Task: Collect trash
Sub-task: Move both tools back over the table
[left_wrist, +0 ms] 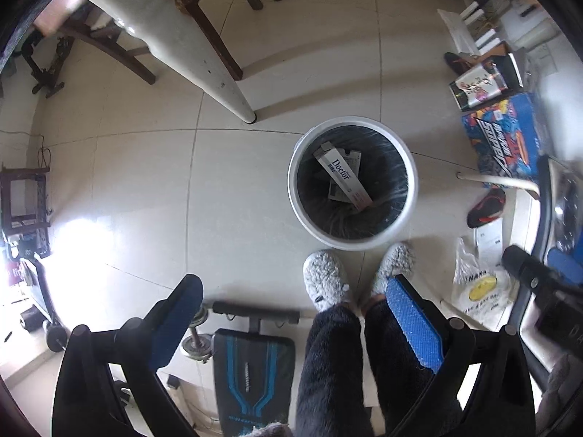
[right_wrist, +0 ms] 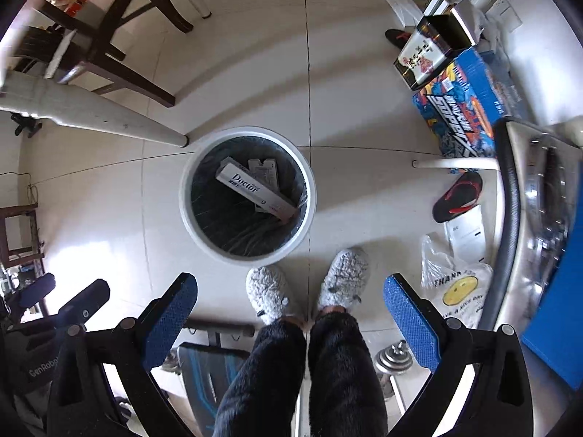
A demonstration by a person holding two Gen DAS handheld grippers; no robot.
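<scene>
Tiled floor holds the lined bin (left_wrist: 352, 182), boxes inside; left gripper (left_wrist: 291, 309) and right gripper (right_wrist: 290, 302) gape empty, probably seeking the plastic bag (right_wrist: 455, 284) next

The tiled floor (right_wrist: 357, 196) carries a white bin (right_wrist: 189, 218), a flip-flop (right_wrist: 457, 196) and a plastic bag (right_wrist: 455, 287).

Open tiled floor (right_wrist: 109, 200) lies left of the white bin (right_wrist: 306, 215), offering unobstructed passage. The bin mouth is open from above, partly occupied by a long "Doctor" box (right_wrist: 255, 189) lying aslant inside. A table leg (right_wrist: 109, 120) ends just beside the bin's far-left rim. Slippered feet (right_wrist: 269, 291) stand just at its near side. Boxes (right_wrist: 462, 109), a sandal (right_wrist: 457, 196) and a plastic bag (right_wrist: 455, 287) crowd the right.
</scene>
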